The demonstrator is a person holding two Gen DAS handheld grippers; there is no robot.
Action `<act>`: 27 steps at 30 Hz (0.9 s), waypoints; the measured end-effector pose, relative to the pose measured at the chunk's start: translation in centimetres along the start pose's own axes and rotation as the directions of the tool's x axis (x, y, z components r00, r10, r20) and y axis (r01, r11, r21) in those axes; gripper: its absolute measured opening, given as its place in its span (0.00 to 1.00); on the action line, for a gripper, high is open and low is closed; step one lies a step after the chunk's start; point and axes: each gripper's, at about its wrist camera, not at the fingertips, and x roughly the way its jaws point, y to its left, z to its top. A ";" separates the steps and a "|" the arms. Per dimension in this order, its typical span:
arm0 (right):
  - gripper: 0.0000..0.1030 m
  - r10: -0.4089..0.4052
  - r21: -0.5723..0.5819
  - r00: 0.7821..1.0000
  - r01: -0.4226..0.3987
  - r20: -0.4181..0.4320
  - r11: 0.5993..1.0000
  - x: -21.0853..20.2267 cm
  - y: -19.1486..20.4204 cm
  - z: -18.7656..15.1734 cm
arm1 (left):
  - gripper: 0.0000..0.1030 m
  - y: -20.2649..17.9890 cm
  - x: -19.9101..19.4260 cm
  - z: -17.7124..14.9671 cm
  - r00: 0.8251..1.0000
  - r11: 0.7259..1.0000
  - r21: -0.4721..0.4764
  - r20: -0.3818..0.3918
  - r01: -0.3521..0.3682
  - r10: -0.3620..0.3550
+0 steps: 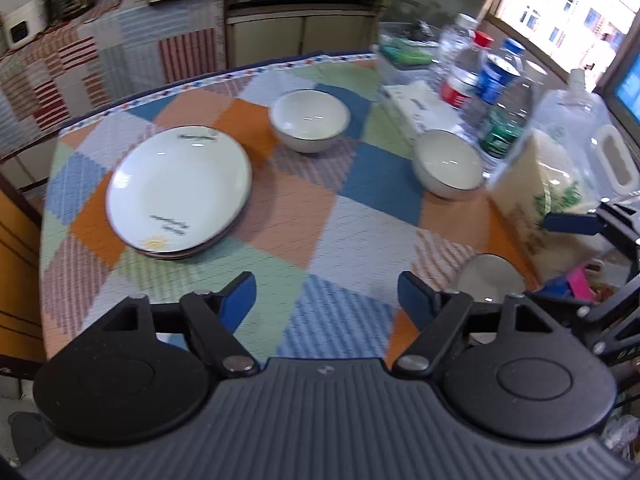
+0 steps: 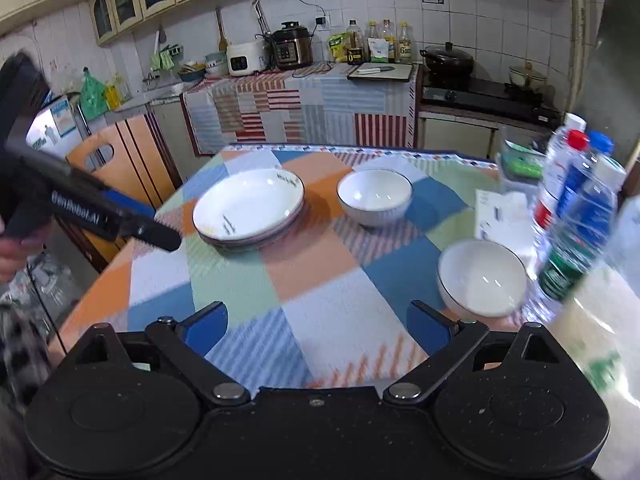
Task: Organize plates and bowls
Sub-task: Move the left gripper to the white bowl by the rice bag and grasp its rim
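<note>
Both grippers are empty and spread wide. The left gripper [image 1: 326, 294] hovers over bare tablecloth [image 1: 280, 216] at lower centre of its view; the right gripper [image 2: 318, 326] does the same in its own view.

Plates: a stack of plates [image 1: 180, 190] sits at centre left of the left view, on the table, apart from the bowls. At least two are nested; I can't count them exactly.

Bowls: three loose ones.
- The far bowl [image 1: 309, 120] is at upper centre, standing clear.
- The right-hand bowl [image 1: 448, 164] is at centre right, just beside the water bottles [image 1: 496, 92] and a big clear jug [image 1: 560, 168].
- A third bowl [image 1: 491, 278] is at lower right, partly hidden behind the left gripper's linkage and close to the table edge.

Risks, as I judge them:
- Reaching for the right-hand bowl could clip a bottle and tip it, since there's little clearance on that side.
- Glazed rims are slick, so a shallow pinch could slip when lifting.
- The two grippers converge at lower right of the left view, so they could collide near the third bowl.
- The frames are motion-blurred, so a fast approach could overshoot.
</note>
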 end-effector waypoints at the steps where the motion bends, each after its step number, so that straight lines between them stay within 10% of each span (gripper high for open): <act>1: 0.96 -0.006 -0.002 1.000 0.006 -0.019 1.000 -0.1 -0.2 -0.7 | 0.84 -0.8 0.4 -0.1 1.000 1.000 0.008 -0.004 0.015 -0.014; 21: 0.97 -0.160 -0.098 0.941 0.137 -0.298 0.986 5.3 -2.9 -10.2 | 0.81 -8.0 12.5 -3.6 0.975 0.988 0.009 -0.163 0.152 -0.149; 27: 0.99 -0.130 -0.062 0.946 0.117 -0.298 0.991 6.5 -3.2 -10.7 | 0.57 -8.8 14.1 -3.9 0.969 0.986 0.008 -0.183 0.168 -0.164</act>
